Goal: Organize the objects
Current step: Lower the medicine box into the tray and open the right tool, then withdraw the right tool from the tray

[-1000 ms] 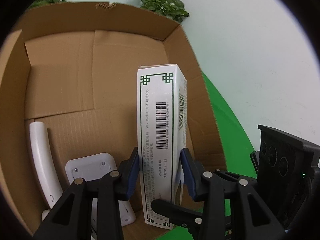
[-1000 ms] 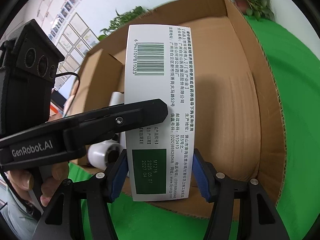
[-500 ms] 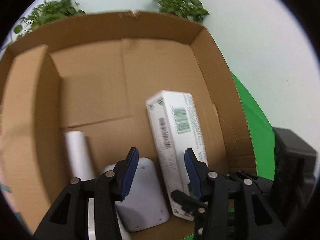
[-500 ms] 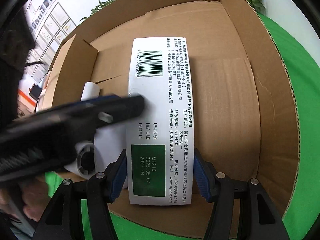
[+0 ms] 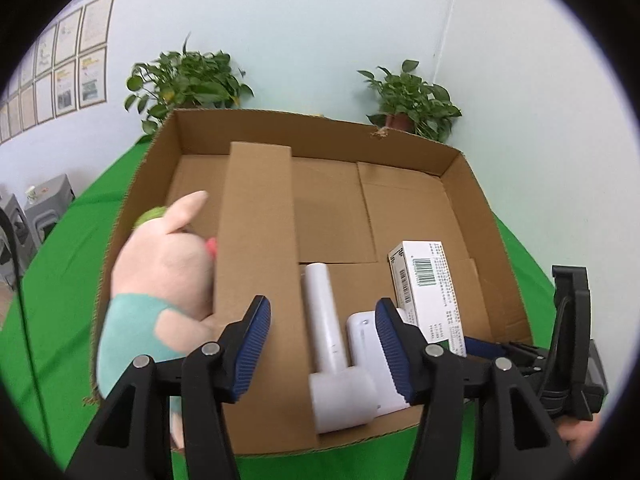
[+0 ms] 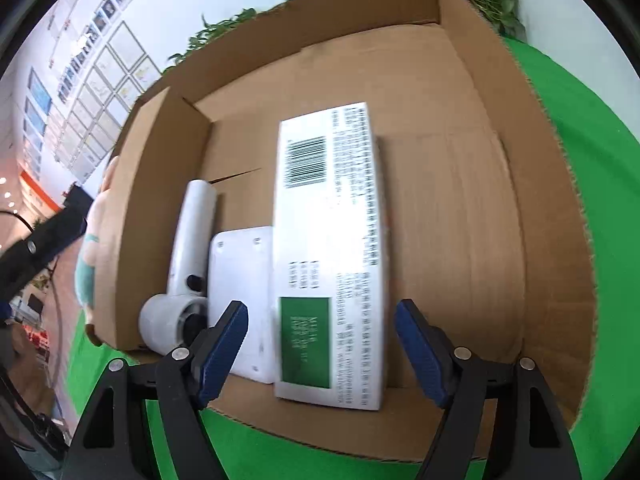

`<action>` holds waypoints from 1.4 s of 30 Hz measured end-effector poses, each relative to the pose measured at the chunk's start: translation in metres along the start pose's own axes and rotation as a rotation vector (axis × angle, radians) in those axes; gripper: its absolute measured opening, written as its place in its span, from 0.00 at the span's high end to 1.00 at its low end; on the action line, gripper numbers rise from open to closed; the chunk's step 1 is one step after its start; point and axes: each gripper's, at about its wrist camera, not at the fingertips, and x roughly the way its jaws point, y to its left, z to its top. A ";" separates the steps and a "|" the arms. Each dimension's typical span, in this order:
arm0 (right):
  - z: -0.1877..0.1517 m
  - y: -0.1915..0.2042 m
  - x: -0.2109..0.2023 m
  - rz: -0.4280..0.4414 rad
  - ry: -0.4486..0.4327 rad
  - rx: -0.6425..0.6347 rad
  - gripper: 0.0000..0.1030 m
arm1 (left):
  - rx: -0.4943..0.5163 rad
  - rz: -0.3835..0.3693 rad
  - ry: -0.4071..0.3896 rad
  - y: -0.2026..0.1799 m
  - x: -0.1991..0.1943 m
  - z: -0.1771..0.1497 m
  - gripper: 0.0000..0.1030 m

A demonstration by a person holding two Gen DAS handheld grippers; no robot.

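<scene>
Left wrist view: my left gripper (image 5: 322, 344) hangs over the cardboard box (image 5: 472, 184), jaws opening, nothing between them. Medicine carton (image 5: 430, 292), white, barcoded, green-trimmed, lies in the right compartment beside a flat white device (image 5: 366, 344) and a white hair dryer (image 5: 328, 344). A plush toy (image 5: 160, 276), pink and teal, fills the left compartment behind the cardboard divider (image 5: 256, 240). Green cloth (image 5: 68, 240), two potted plants (image 5: 188, 80), pale wall. Right wrist view: my right gripper (image 6: 320, 344) stands released, pads apart from the carton (image 6: 332, 248), which lies flat on the box floor (image 6: 452, 208), its green panel nearest me. Framed pictures (image 6: 100, 92) line the wall on the left.
</scene>
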 end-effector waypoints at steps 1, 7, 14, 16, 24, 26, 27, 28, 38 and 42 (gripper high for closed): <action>0.001 0.004 -0.001 -0.032 -0.003 -0.019 0.47 | 0.003 0.013 -0.010 0.003 -0.003 -0.007 0.48; -0.016 0.000 -0.011 -0.062 -0.021 -0.037 0.45 | 0.037 0.073 -0.055 0.007 -0.021 -0.025 0.39; -0.045 0.019 -0.060 -0.189 -0.270 -0.127 0.00 | 0.053 0.126 -0.180 0.002 -0.029 -0.052 0.23; -0.068 0.032 -0.078 -0.242 -0.399 -0.203 0.00 | 0.068 0.170 -0.201 -0.002 -0.027 -0.063 0.23; -0.099 0.058 -0.073 -0.223 -0.496 -0.250 0.00 | 0.079 0.268 -0.199 -0.005 -0.018 -0.090 0.23; -0.094 0.062 -0.060 -0.220 -0.460 -0.226 0.00 | 0.077 0.278 -0.189 -0.004 -0.013 -0.091 0.23; -0.094 0.061 -0.056 -0.222 -0.448 -0.215 0.00 | 0.073 0.283 -0.184 -0.003 -0.009 -0.093 0.23; -0.094 0.063 -0.050 -0.229 -0.437 -0.207 0.00 | 0.070 0.284 -0.172 -0.003 -0.005 -0.093 0.23; -0.093 0.065 -0.026 -0.265 -0.387 -0.200 0.00 | 0.110 0.306 -0.141 -0.013 0.009 -0.100 0.17; -0.092 0.068 -0.024 -0.292 -0.379 -0.203 0.00 | 0.096 0.311 -0.132 -0.010 0.009 -0.100 0.11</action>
